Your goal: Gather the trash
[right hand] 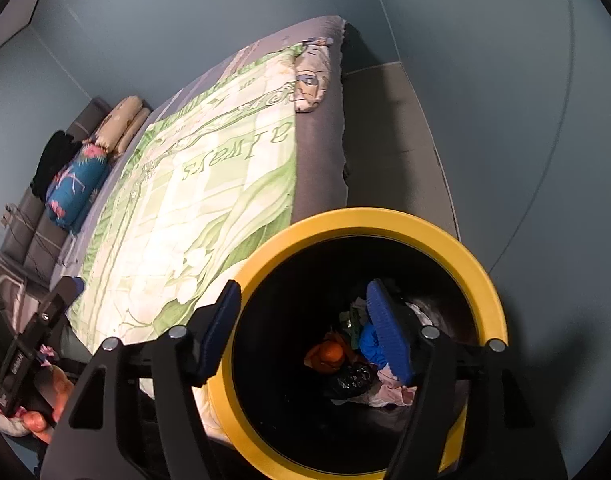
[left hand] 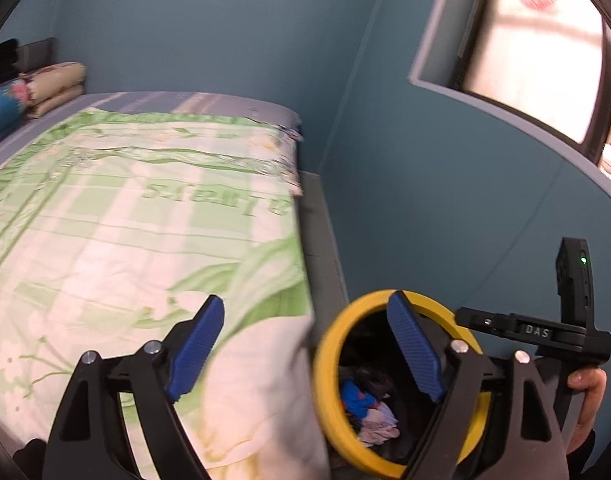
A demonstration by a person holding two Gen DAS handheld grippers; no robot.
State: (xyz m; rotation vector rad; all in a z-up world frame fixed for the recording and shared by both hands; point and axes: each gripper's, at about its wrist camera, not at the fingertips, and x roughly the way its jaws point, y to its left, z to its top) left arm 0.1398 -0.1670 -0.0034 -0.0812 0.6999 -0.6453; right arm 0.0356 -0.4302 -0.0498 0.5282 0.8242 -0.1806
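Round yellow-rimmed bin (right hand: 481,264), crumpled trash (right hand: 369,360), ribbed tools open

The bin (right hand: 369,220) loses its near rim behind the right gripper (right hand: 305,330) and the picture's bottom edge. The trash (right hand: 361,356) inside is a dark jumble, its pieces hard to tell apart. In the left wrist view the bedspread (left hand: 145,240) is smeared with blur, and 1 hand (left hand: 589,400) is cut off at the edge.

The bin's yellow rim (right hand: 385,220) is looking like smooth matt plastic; the quilt (left hand: 145,220) is showing soft printed cloth; blue gripper pads (left hand: 415,350) are appearing ribbed.
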